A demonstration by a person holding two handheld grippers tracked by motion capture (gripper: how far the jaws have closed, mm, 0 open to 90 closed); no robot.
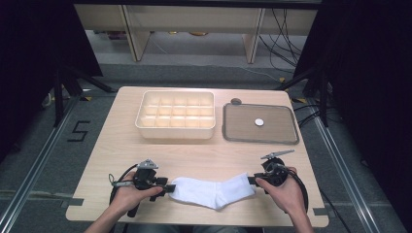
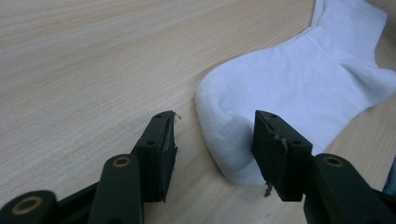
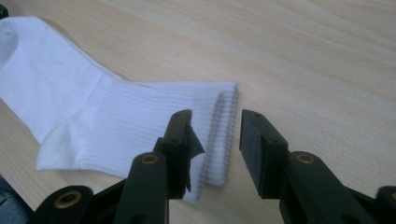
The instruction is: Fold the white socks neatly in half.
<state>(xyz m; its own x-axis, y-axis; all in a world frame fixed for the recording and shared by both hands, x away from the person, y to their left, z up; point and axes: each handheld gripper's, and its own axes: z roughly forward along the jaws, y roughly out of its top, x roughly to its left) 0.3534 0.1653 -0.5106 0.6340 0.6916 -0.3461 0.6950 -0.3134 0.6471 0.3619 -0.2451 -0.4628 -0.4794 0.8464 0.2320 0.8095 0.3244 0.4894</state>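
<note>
- High view: a white sock lies flat on the near edge of the wooden tabletop, stretched from left to right between the person's two hands.
- The left tool sits at the sock's left end, held in the left hand; the right tool sits at its right end, held in the right hand.
- Left gripper view: the sock's rounded toe lies between the two black jaws of the left tool. The jaws stand apart; one pad is touching or just beside the fabric, the other is clear of it with bare wood between. They do not clamp the sock.
- Right gripper view: the ribbed cuff of the sock lies between the jaws of the right tool. One jaw rests over the fabric, the other stands off the cuff's edge over bare tabletop. The jaws are apart and nothing is pinched.
- Farther back on the tabletop stand a cream tray with many small compartments and, just right of it, a grey lid or shallow tray with a small white disc on it.
</note>
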